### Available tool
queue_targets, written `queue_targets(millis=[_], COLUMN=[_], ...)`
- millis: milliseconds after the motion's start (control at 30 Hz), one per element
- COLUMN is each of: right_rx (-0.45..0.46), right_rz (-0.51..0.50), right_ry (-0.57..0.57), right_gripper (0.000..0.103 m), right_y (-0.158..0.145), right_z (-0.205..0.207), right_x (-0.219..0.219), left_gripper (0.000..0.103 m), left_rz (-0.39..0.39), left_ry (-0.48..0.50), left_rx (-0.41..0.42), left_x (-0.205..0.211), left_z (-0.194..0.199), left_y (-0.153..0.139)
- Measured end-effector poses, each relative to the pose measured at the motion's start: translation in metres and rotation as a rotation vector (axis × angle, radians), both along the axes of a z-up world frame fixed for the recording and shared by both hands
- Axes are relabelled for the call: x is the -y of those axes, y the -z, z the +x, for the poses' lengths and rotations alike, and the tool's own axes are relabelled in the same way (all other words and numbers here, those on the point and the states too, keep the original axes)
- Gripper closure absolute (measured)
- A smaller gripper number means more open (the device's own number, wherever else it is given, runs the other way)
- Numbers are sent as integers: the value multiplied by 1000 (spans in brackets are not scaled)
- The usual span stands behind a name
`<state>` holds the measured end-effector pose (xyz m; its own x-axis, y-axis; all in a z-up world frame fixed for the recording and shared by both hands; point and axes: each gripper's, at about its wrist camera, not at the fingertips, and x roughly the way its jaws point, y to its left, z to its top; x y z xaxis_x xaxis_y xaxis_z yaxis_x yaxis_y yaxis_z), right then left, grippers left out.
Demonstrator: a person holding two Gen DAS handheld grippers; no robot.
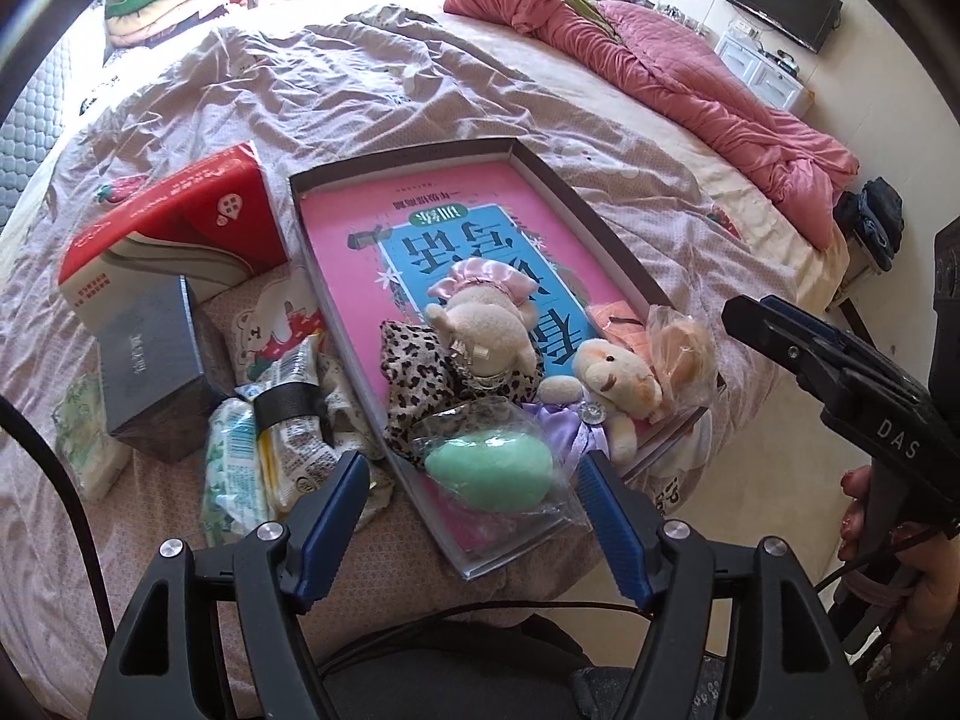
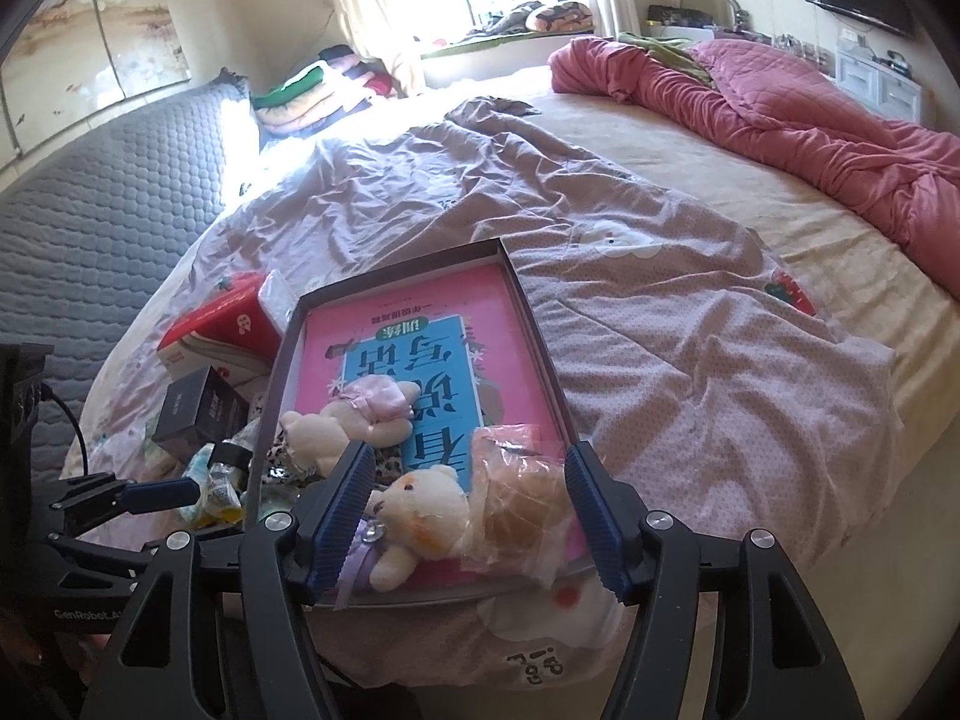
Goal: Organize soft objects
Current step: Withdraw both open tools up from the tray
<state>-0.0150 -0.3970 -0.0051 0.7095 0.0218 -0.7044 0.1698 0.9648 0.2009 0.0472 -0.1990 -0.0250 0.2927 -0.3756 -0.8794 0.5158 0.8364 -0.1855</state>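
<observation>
Soft toys sit crowded at the near end of a shallow box [image 1: 543, 171] on the bed: a bagged green sponge [image 1: 489, 474] between the wide-spread fingers of the left gripper [image 1: 474, 516], then a bear in a purple bow [image 1: 618, 387] and a bagged bun [image 2: 522, 510], both framed by the equally wide, empty right gripper [image 2: 468, 510]. Behind them lie a leopard-print cloth [image 1: 414, 360] and a pink-capped bear [image 1: 486, 312] on the pink book [image 1: 384, 222] lining the box. Farther left are tissue packs [image 1: 240, 456], a grey box [image 1: 150, 372] and a red carton [image 1: 180, 228]; a pink quilt [image 1: 690, 78] is bunched at the far side.

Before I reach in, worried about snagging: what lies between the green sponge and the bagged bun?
The purple-ribboned teddy bear lies between green sponge and bagged bun, in the left wrist view.
</observation>
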Motion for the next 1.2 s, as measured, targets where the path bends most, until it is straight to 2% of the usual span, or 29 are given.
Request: queue_targets(millis=[467,800,1200], right_rx=[50,70,84], right_rz=[-46,-86,-119], right_ry=[-76,-140,-214], right_gripper=[33,31,31], right_y=[-26,-40,-51], right_z=[1,2,-1], right_x=[-36,-64,-94], left_gripper=[31,31,31], left_rz=[-31,-40,-55], left_ry=[-97,-209,-284], left_rx=[30,27,-1], left_x=[-50,-100,-139], left_z=[-1,6,0], left_y=[-18,-18,-9])
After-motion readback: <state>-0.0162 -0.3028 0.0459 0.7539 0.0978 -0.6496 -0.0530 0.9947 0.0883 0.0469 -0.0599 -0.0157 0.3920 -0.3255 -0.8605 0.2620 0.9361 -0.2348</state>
